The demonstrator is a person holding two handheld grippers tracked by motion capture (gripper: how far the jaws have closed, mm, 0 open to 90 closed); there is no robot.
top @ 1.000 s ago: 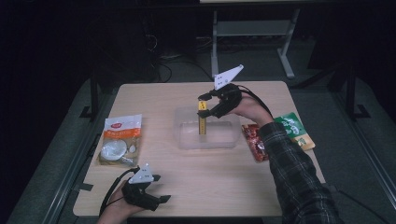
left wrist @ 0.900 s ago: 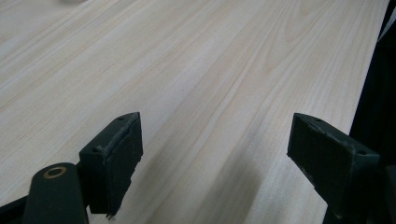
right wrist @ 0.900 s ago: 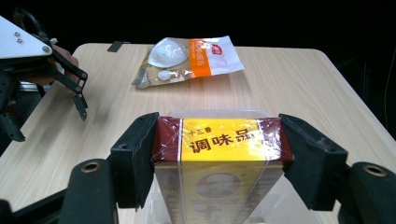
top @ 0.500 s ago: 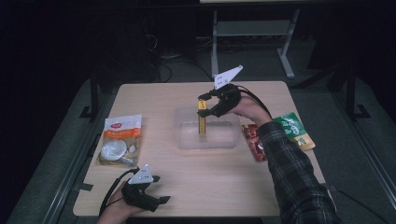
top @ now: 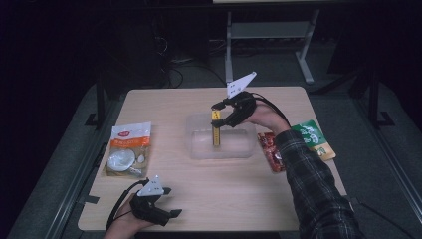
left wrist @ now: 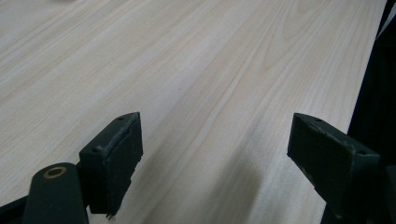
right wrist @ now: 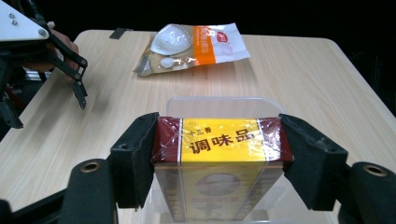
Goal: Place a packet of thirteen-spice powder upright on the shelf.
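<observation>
Right now my right gripper [right wrist: 219, 154] is clamped on the spice box [right wrist: 219, 182] w/ both pads, held upright over the clear tub [top: 199, 149] so it drops in. My left gripper [top: 166, 214] rests wide apart, nothing in it.

We are seeing the seasoning box [right wrist: 219, 172] running off the bottom edge in the right gripper view (its lower end is sinking behind the clear tub's [right wrist: 215, 103] rim).

Black two-jaw tool [top: 217, 115] with grey three-cornered plate, trailing black cable; dark plaid sleeve [top: 313, 189] behind it.
</observation>
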